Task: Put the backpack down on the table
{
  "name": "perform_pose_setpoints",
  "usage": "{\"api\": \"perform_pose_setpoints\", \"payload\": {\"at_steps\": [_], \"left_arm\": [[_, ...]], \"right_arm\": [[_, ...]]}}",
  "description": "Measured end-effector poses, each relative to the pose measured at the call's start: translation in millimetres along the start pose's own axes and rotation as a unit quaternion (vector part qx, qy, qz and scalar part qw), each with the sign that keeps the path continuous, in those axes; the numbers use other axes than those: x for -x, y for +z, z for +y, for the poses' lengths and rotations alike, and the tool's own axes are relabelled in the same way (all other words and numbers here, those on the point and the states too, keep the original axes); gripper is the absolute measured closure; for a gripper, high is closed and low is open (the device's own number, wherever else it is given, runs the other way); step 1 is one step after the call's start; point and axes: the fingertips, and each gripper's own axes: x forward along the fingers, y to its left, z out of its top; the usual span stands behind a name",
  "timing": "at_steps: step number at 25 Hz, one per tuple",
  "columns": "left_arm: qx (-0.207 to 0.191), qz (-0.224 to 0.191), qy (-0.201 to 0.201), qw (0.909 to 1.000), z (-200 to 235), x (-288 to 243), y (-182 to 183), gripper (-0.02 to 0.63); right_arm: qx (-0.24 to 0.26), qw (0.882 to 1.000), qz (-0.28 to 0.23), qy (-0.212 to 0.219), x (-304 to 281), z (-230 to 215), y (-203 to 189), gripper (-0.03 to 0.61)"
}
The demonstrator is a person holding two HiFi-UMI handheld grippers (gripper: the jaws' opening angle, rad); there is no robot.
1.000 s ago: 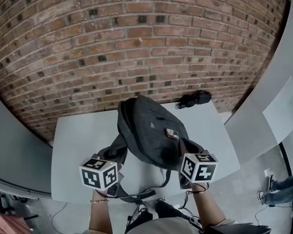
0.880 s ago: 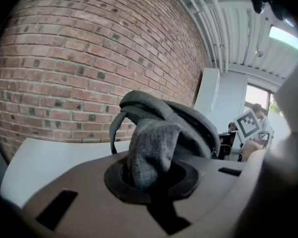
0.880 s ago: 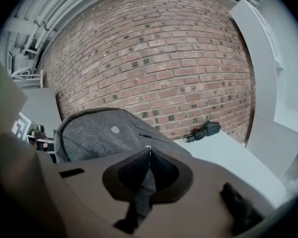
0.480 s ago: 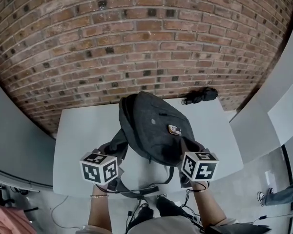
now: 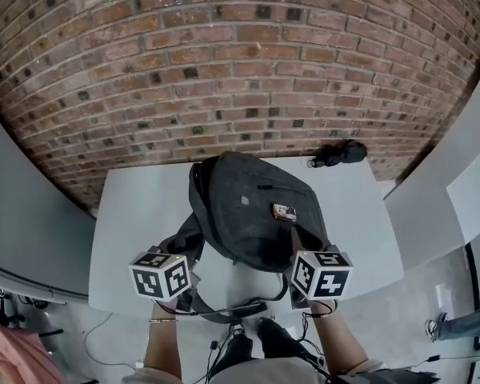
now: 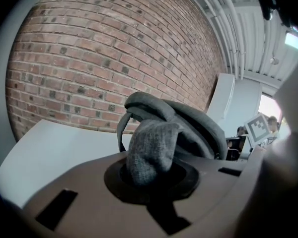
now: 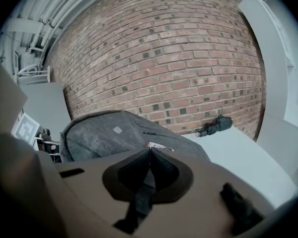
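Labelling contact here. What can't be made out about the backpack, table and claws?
Backpack underside: head view, its own body hides whether it rests on the table.
Left claw and right claw tips: head view, marker cubes cover them.
Dark bundle at the table's far corner: too small to identify.

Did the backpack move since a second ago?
Yes, a little. The backpack has drifted away from the black bundle lying on the table, leftward in the head view, leaving a wider gap.
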Motion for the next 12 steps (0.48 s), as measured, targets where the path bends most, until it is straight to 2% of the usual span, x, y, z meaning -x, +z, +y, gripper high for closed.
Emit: {"api": "perform_pose_setpoints", "payload": {"at_steps": [5, 12], "left_arm": [[0.009, 0.005, 0.001, 0.9999, 10.1, 1.2, -9.4, 0.575], [0.019, 0.023, 0.023, 0.9993, 35.7, 6.1, -26.6, 0.575]], "right_arm": [[0.004, 1.0, 0.013, 0.007, -8.7, 7.7, -9.3, 0.548], [0.016, 0.999, 0.028, 0.014, -20.1, 20.4, -19.3, 0.548]]}}
